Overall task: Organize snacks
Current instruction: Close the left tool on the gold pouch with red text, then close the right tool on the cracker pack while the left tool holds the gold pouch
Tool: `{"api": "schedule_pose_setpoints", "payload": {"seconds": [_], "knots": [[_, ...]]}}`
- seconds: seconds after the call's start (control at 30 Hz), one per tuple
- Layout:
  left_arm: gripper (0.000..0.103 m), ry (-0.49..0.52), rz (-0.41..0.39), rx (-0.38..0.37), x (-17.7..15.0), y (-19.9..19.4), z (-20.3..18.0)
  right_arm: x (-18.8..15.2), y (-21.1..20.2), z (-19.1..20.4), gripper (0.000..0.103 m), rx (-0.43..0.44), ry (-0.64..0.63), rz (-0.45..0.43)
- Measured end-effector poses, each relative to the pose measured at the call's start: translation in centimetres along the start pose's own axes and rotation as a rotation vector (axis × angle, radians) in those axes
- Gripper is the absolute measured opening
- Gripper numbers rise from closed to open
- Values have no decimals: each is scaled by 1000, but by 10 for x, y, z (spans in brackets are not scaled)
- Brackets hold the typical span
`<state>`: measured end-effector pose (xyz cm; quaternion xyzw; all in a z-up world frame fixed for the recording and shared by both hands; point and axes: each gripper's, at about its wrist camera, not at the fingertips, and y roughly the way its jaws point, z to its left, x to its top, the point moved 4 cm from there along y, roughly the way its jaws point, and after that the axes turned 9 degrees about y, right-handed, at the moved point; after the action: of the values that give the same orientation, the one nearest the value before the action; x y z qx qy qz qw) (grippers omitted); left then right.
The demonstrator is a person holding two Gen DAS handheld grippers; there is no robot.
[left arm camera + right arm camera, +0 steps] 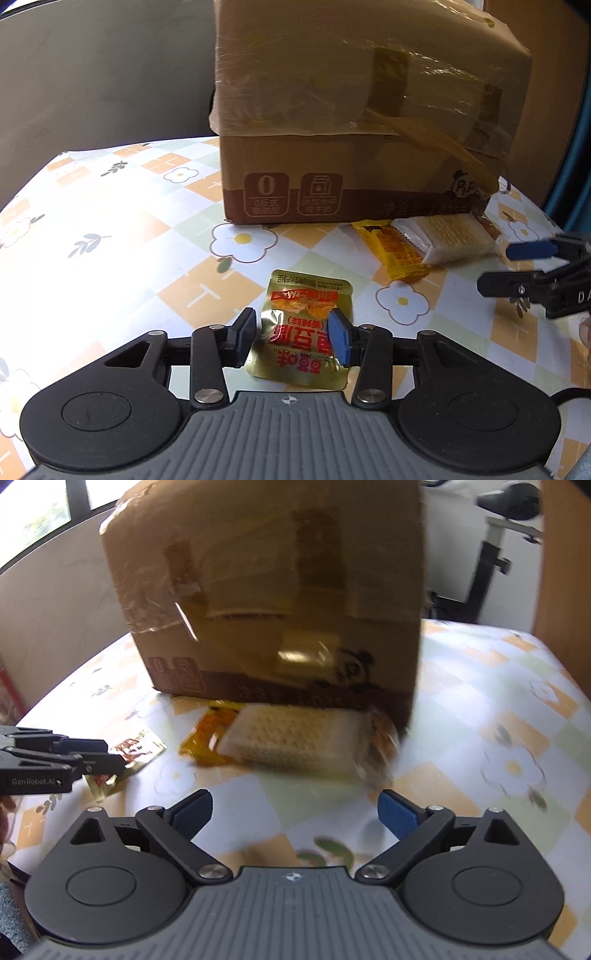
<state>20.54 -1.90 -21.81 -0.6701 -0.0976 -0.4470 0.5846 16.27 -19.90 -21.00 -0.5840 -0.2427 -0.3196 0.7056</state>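
Gold snack pouch (303, 328), crinkled w/ red print, between left tool (295, 334) pads, not pinched

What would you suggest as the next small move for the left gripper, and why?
Probably close the left gripper a little more and lift. The gold snack packet lies crinkled between its blue pads, apparently not firmly pinched. The cardboard box stands just behind, and the right gripper is open and empty.
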Motion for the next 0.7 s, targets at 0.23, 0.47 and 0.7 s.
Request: {"api": "schedule_pose_setpoints", "payload": {"seconds": [0.23,0.47,0.7], "knots": [[47,-15,-14,-8,-1,0,2,26,29,16,97,17,-185,20],[47,-29,-35,-16,-6,-2,2,35,49,23,103,30,-257,59],[48,-33,-46,-23,-7,-3,2,26,43,26,103,7,-253,77]]}}
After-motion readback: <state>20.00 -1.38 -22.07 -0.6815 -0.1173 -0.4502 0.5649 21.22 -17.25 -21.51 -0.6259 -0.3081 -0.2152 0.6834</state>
